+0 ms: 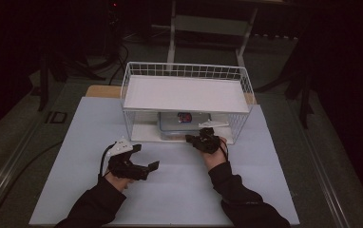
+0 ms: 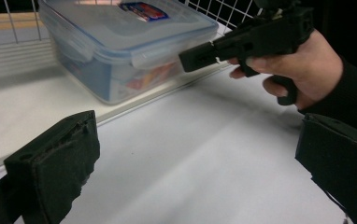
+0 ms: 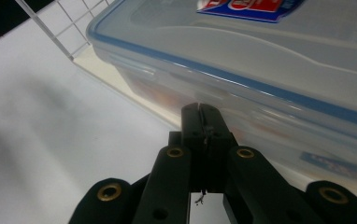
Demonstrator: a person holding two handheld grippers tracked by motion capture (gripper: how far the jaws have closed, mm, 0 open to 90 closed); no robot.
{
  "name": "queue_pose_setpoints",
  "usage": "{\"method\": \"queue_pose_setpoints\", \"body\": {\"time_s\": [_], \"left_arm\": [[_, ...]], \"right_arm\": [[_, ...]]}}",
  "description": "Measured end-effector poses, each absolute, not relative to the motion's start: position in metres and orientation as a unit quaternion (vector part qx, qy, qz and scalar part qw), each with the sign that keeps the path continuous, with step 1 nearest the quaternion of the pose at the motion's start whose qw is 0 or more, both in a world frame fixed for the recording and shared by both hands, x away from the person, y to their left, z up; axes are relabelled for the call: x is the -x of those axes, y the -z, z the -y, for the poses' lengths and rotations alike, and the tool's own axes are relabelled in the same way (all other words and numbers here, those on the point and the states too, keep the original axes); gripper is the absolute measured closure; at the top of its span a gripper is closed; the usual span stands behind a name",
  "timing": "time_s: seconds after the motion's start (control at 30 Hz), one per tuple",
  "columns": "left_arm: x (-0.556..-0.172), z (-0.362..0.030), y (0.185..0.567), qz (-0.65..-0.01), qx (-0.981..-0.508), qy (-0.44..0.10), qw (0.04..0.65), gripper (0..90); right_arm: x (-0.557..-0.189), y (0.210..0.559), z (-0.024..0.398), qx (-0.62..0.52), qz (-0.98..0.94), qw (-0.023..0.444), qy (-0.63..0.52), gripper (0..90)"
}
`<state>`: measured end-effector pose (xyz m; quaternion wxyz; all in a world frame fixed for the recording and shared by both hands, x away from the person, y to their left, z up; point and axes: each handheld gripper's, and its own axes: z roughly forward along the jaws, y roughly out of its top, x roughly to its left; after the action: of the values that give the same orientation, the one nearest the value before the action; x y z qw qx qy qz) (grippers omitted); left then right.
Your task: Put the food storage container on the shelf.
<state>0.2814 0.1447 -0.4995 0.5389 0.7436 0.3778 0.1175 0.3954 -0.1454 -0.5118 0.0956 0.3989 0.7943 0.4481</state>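
Right gripper point(image 3: 200, 112) nearest — jaws pressed together, tips at the front wall of the plastic container point(image 3: 260, 60), under its lid rim. Container sits on the lower shelf of the wire rack point(image 1: 185, 71). Left gripper point(image 2: 195, 154) jaws apart, empty, before the rack. Best: hook the rim squarely and draw the container out level — avoid snagging wire.

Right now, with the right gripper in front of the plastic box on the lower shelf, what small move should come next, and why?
Probably open the right gripper before going further. Its jaws are pressed together, with the tips right at the clear box just under the blue-rimmed lid, so they cannot take hold of anything. The box sits inside the wire shelf, under the upper board, so it likely has to be drawn out forward. The left gripper waits open on the table.
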Motion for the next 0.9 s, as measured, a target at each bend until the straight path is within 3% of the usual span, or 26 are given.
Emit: {"method": "queue_pose_setpoints", "body": {"time_s": [0.63, 0.73, 0.9], "left_arm": [[-0.279, -0.146, 0.501, -0.376, -0.746, -0.118, 0.537, 0.0], [-0.278, -0.148, 0.501, -0.376, -0.746, -0.121, 0.536, 0.0], [-0.276, -0.148, 0.497, -0.369, -0.746, -0.129, 0.539, 0.0]], "right_arm": [[-0.409, 0.514, 0.133, -0.407, -0.78, 0.107, -0.463, 86.9], [-0.401, 0.511, 0.136, -0.405, -0.777, 0.104, -0.47, 79.3], [-0.387, 0.506, 0.142, -0.392, -0.772, 0.107, -0.488, 54.4]]}}
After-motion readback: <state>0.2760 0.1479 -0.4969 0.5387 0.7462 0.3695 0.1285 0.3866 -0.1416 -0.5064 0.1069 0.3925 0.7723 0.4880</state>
